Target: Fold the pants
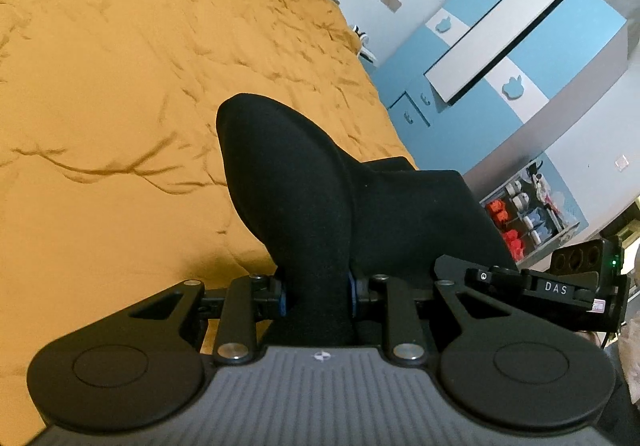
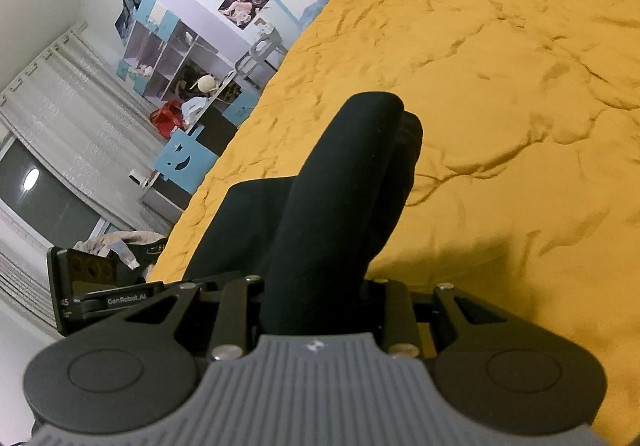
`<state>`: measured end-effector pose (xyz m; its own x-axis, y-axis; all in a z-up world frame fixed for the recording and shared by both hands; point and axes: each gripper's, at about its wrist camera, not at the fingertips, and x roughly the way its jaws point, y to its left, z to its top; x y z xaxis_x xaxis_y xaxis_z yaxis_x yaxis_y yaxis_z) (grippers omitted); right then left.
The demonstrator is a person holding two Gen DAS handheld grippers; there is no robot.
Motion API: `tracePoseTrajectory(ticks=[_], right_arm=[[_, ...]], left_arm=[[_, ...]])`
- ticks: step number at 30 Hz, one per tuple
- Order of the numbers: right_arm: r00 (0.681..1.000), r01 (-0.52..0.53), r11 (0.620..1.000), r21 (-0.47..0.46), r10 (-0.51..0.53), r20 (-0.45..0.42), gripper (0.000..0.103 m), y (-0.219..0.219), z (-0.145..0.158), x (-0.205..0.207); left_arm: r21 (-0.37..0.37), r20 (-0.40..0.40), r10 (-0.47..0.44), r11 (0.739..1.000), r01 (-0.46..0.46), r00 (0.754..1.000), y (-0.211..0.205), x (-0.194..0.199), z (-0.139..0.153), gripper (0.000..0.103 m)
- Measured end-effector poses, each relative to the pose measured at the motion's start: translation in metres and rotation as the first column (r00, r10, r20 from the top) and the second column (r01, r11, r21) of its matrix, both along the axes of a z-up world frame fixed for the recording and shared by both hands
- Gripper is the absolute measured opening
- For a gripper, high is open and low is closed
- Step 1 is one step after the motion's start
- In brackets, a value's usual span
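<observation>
The black pants (image 1: 296,182) hang lifted above a mustard-yellow bedspread (image 1: 120,86). My left gripper (image 1: 318,296) is shut on a thick bunch of the black cloth, which bulges up and forward past the blue-edged pads. To the right the fabric stretches toward the other gripper (image 1: 540,290), seen at the frame's edge. In the right wrist view my right gripper (image 2: 316,298) is likewise shut on a fold of the pants (image 2: 344,174), and the cloth runs left toward the left gripper (image 2: 100,290). The fingertips are hidden by fabric in both views.
The wrinkled bedspread (image 2: 500,86) fills most of both views. A blue and white wardrobe (image 1: 520,46) stands beyond the bed's right edge. A shelf unit (image 2: 180,58), a blue chair (image 2: 184,162) and grey curtains (image 2: 60,118) lie past the left edge.
</observation>
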<state>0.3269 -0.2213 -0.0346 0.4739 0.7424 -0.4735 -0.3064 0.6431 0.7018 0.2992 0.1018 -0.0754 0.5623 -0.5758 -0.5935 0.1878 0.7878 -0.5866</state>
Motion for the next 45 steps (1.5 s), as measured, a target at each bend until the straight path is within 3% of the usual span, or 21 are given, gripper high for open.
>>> tracePoseTrajectory(ticks=[12,24,37,45], right_arm=[[0.997,-0.073,0.997,-0.02,0.073,0.016,0.024,0.081,0.023,0.016],[0.988,-0.151,0.988,-0.007,0.151,0.008,0.024,0.206,0.028,0.072],[0.982,-0.182,0.983,0.034,0.184,-0.05,0.024,0.307,-0.021,0.122],[0.979,-0.155,0.988,0.018,0.156,-0.129,0.024,0.34,-0.084,0.144]], left_arm=[[-0.005,0.018,0.056,0.998,-0.056,0.998,0.069,0.001,0.012,0.028],[0.033,0.011,0.156,0.987,-0.157,0.988,0.169,0.013,0.017,0.029],[0.086,-0.047,0.208,0.975,-0.204,0.977,0.252,0.037,-0.012,0.029],[0.091,-0.129,0.264,0.963,-0.254,0.956,0.296,0.05,-0.057,0.02]])
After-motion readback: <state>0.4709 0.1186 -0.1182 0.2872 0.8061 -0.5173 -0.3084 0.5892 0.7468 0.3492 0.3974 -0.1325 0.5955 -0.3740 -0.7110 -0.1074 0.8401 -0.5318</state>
